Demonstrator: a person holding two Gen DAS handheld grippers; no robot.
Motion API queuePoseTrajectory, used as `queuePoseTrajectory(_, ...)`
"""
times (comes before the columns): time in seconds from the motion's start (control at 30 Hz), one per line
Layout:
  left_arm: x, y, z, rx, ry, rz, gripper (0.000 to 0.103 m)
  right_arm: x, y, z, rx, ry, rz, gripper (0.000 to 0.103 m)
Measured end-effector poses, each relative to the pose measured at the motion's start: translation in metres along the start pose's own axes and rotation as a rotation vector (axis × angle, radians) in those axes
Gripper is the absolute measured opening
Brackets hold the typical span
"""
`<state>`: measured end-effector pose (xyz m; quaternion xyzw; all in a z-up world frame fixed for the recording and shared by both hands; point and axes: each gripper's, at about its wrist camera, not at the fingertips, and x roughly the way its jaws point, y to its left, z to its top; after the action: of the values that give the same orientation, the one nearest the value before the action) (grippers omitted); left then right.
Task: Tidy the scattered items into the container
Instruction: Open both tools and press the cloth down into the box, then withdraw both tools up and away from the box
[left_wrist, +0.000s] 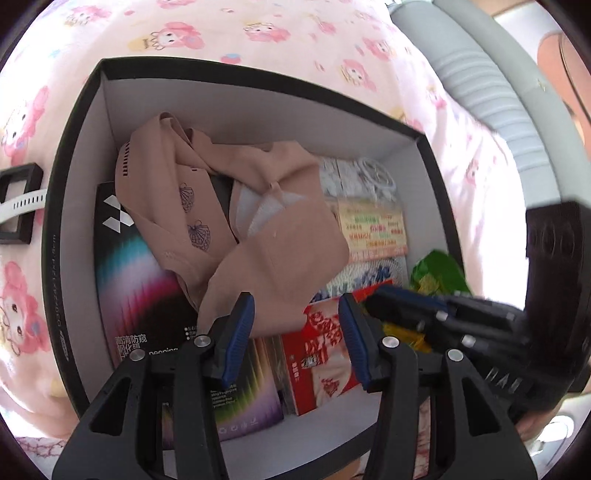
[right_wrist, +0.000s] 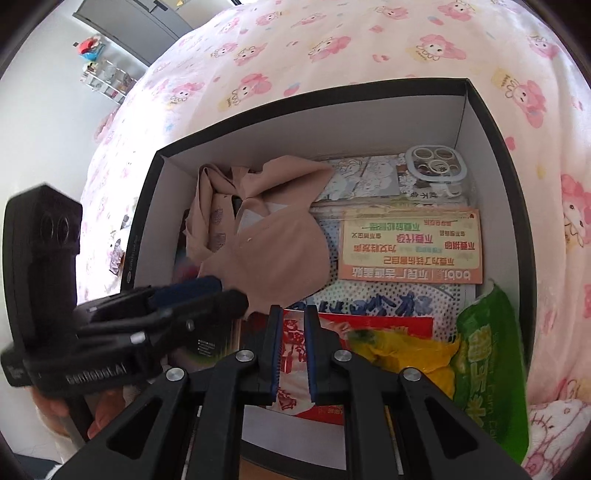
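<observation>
A black-rimmed box (left_wrist: 74, 155) (right_wrist: 491, 122) with white walls stands on the bed. Draped inside it is a beige garment (left_wrist: 258, 240) (right_wrist: 280, 251), lying over a screen-protector pack (left_wrist: 129, 277), a red packet (left_wrist: 321, 354) (right_wrist: 369, 325) and an orange card (left_wrist: 373, 229) (right_wrist: 410, 247). My left gripper (left_wrist: 295, 306) (right_wrist: 236, 295) hovers open over the garment's near edge, pads clear of it. At the box's near right corner, by a yellow packet (right_wrist: 413, 358) and a green snack bag (right_wrist: 484, 365) (left_wrist: 436, 273), my right gripper (right_wrist: 292, 314) (left_wrist: 373, 299) has its jaws almost together with nothing between them.
Outside the box's left wall, a white-strapped watch in a black frame (left_wrist: 18, 203) lies on the pink cartoon-print sheet (right_wrist: 332, 44). A clear phone case (right_wrist: 436, 166) sits in the box's far right corner. A grey padded headboard (left_wrist: 480, 74) runs along the bed's right side.
</observation>
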<state>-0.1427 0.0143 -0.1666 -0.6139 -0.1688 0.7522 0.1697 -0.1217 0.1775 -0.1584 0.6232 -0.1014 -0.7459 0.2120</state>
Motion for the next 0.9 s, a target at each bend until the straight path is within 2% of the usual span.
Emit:
queuePoseTrajectory(0.07, 0.006, -0.003, 0.004, 0.01, 0.01, 0.025, 0.048, 0.002, -0.002, 0.001, -0.003, 0.015, 0.011, 0.009)
queuePoseTrajectory(0.13, 0.012, 0.008, 0.004, -0.039, 0.04, 0.012, 0.048, 0.007, -0.001, 0.003, -0.027, 0.045, 0.004, 0.009)
queuePoseTrajectory(0.2, 0.011, 0.014, 0.019, -0.069, 0.032, 0.013, 0.048, 0.008, 0.001, 0.005, -0.052, 0.061, -0.012, 0.009)
queuePoseTrajectory(0.3, -0.004, 0.022, 0.042, -0.116, -0.074, 0.082, 0.048, 0.004, 0.001, 0.01, -0.067, 0.06, -0.013, 0.009)
queuePoseTrajectory(0.37, -0.014, 0.027, 0.045, -0.144, -0.143, 0.043, 0.048, 0.004, 0.001, 0.012, -0.067, 0.054, -0.006, 0.009)
queuePoseTrajectory(0.47, -0.024, 0.028, 0.036, -0.144, -0.165, -0.027, 0.048, 0.006, 0.001, 0.014, -0.056, 0.052, 0.022, 0.009)
queuePoseTrajectory(0.57, -0.023, 0.027, 0.02, -0.139, -0.12, 0.012, 0.048, 0.014, 0.009, 0.018, -0.065, 0.057, 0.023, 0.009)
queuePoseTrajectory(0.63, -0.023, 0.027, 0.006, -0.134, -0.09, -0.013, 0.045, 0.02, 0.015, 0.022, -0.078, 0.07, 0.007, 0.009)
queuePoseTrajectory(0.67, -0.023, 0.024, 0.003, -0.118, -0.087, -0.003, 0.045, 0.023, 0.016, 0.022, -0.084, 0.075, -0.005, 0.009)
queuePoseTrajectory(0.77, -0.012, 0.017, 0.009, -0.089, -0.061, 0.096, 0.045, 0.033, 0.014, 0.027, -0.079, 0.094, -0.048, 0.009)
queuePoseTrajectory(0.9, -0.002, 0.013, 0.024, -0.075, -0.047, 0.128, 0.045, 0.039, 0.001, 0.04, -0.036, 0.099, -0.083, 0.009)
